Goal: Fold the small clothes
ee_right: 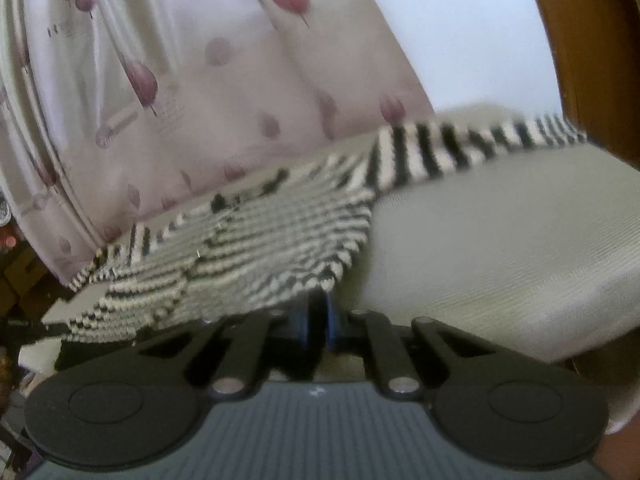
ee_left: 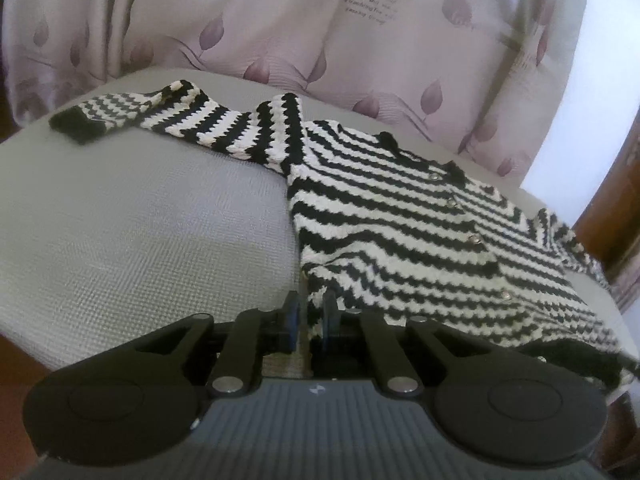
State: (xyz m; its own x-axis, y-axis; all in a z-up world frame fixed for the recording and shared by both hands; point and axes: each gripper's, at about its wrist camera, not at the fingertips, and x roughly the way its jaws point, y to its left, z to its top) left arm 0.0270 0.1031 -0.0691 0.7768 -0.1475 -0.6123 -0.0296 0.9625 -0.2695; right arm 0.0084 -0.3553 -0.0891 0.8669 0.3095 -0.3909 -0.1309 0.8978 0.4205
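Note:
A black-and-white striped knit cardigan (ee_left: 400, 220) with small metal buttons lies flat on a grey textured cushion (ee_left: 140, 220). One sleeve (ee_left: 160, 112) stretches out to the far left. My left gripper (ee_left: 311, 312) is shut on the cardigan's near hem corner, with pale knit showing between its blue pads. In the blurred right wrist view the cardigan (ee_right: 272, 232) lies left of centre, its other sleeve (ee_right: 460, 144) running off to the right. My right gripper (ee_right: 320, 312) is shut with its fingertips at the near hem corner, which reaches down into them.
A pink curtain with purple leaf prints (ee_left: 280, 32) hangs right behind the cushion. Brown wooden furniture (ee_right: 592, 60) stands at the right edge. Bare grey cushion (ee_right: 500, 240) extends right of the cardigan in the right wrist view. Its front edge drops off just before the grippers.

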